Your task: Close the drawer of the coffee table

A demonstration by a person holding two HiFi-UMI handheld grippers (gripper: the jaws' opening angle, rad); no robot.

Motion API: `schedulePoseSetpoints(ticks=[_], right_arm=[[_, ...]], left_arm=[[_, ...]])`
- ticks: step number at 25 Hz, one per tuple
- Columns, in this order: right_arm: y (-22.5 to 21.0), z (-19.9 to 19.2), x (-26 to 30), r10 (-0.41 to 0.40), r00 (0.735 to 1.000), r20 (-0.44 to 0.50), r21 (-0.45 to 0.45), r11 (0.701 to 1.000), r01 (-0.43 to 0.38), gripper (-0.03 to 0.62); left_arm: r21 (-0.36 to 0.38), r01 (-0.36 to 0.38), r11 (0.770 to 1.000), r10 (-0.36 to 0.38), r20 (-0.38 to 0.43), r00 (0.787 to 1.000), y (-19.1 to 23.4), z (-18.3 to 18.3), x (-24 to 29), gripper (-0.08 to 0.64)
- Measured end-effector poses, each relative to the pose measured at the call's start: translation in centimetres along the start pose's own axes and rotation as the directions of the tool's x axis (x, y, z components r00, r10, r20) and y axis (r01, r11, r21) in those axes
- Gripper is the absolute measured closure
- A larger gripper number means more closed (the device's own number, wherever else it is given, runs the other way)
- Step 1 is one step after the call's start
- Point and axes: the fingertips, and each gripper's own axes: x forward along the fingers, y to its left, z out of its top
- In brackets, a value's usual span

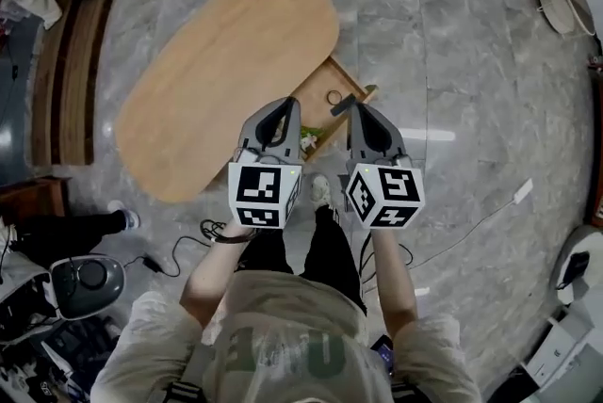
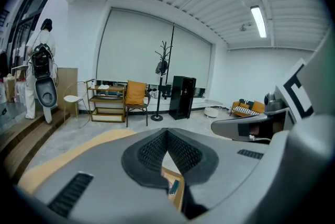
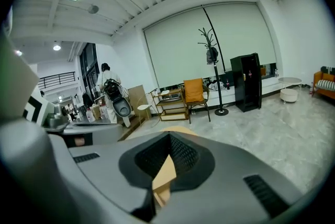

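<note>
floor [image 1: 452, 62]: grey marble tiles; carries coffee table [image 1: 226, 72], centre-left
coffee table: oval wood top; drawer [image 1: 362, 94] stands open on its near-right side
drawer: small ring [image 1: 334, 97] lies inside
floor, near: black cable [image 1: 179, 246] left; white power strip [image 1: 523, 192] right

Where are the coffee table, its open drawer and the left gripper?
coffee table [image 1: 226, 62]: head view, middle of the bare oval wooden top.
drawer [image 1: 320, 109]: head view, inside floor of the pulled-out drawer.
left gripper [image 2: 167, 133]: left gripper view, where the tips of its jaws meet.
</note>
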Motion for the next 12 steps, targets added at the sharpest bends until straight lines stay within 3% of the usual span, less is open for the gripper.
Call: schedulePoseSetpoints(ticks=[3,7,12], right_arm=[[-3.2,-4.1,3.1,-0.027,1.0,-0.014,0.02,0.999,0.027,0.588],[-7.2,-11.4,6.4,-0.077,0.997,-0.018,0.064,0.995,0.078,0.588],[-10.0,-20.3,10.4,-0.09,0.995,-0.053,0.05,0.994,0.092,0.588]], left_arm=[[-0.014,0.019,1.0,-0.019,0.05,0.999,0.5,-3.6,3.0,0.552],[0.029,0.049,0.998,-0.05,0.041,0.998,0.6,-10.5,7.0,0.552],[-0.01,-0.018,1.0,0.018,0.025,1.0,1.8,-18.1,11.4,0.552]])
